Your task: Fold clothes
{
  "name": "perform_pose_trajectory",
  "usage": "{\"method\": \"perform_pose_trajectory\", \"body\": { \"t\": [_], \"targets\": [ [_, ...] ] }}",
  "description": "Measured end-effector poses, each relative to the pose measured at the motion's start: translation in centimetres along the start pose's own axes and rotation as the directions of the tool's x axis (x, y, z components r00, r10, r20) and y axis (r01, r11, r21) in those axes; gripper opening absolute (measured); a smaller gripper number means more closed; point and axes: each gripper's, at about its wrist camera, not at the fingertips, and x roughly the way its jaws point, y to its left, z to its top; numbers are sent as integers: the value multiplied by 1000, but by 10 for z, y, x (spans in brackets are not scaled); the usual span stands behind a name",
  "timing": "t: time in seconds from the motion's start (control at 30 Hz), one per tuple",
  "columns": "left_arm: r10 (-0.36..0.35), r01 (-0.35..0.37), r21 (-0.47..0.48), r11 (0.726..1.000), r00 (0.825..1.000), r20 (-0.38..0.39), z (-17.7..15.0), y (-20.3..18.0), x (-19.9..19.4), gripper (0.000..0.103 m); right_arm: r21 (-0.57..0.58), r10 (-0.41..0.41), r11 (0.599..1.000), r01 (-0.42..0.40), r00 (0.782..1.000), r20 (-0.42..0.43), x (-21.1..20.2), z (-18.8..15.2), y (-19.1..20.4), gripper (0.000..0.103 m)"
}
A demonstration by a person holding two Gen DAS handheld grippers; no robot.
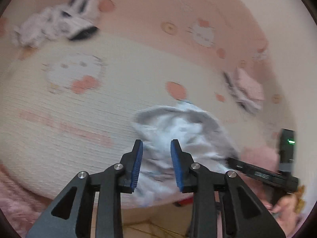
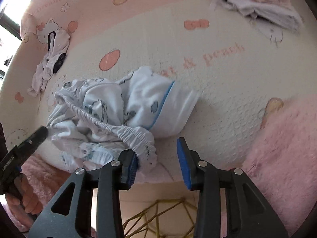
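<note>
Garment: crumpled white printed clothing (image 2: 122, 111) with a blue trim and gathered elastic waistband, lying near the front edge of the bed (image 2: 227, 83).
Right gripper (image 2: 158, 158): jaws spread wide; waistband touches the left finger, nothing clamped.
Left gripper (image 1: 156, 154): jaws parted, hovering just above the same garment (image 1: 178, 138); view blurred.
Surface: cream and pink cartoon-print bedspread, fluffy pink blanket (image 2: 281, 148) at the right.
Other clothes: 1 pile (image 2: 51, 59) far left, 1 folded stack (image 2: 261, 8) far right.
Open room: bare bedspread between the piles.
Edge: floor visible below the bed.
</note>
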Motion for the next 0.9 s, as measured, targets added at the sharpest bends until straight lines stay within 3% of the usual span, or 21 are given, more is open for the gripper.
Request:
{"method": "perform_pose_trajectory", "body": {
  "t": [0.2, 0.3, 0.33, 0.4, 0.47, 0.57, 0.67, 0.77, 0.9],
  "targets": [
    [80, -81, 34, 996, 996, 27, 12, 4, 2, 32, 4, 18, 1000, -18, 999, -35, 6, -6, 3, 44],
    [120, -122, 50, 991, 992, 41, 18, 6, 4, 33, 6, -36, 999, 36, 999, 5, 1, -4, 1, 44],
    [124, -126, 52, 991, 992, 35, 21, 7, 6, 34, -4, -81, 997, 81, 996, 25, -2, -3, 1, 44],
    [68, -67, 27, 997, 996, -58, 28, 13, 26, 40, -17, -153, 988, 155, 987, 56, -7, -2, 0, 47],
    [50, -45, 38, 998, 992, -114, 29, 12, 40, 40, -12, -135, 991, 135, 991, 25, -3, -3, -1, 48],
    [100, -89, 125, 988, 991, -87, 24, -4, 49, 39, -31, -89, 996, 88, 995, -33, 10, -5, 5, 47],
    [131, -120, 155, 980, 990, -57, 30, -12, 42, 11, -99, -143, 985, 141, 990, -14, 13, -5, 16, 32],
    [151, -144, 166, 976, 988, -29, 44, -17, 27, 9, -149, -265, 950, 273, 962, 72, 4, 1, 23, 29],
    [141, -151, 170, 974, 987, 71, 98, -31, -25, 8, -164, -311, 928, 333, 939, 149, -16, 30, 33, 23]
  ]
}}
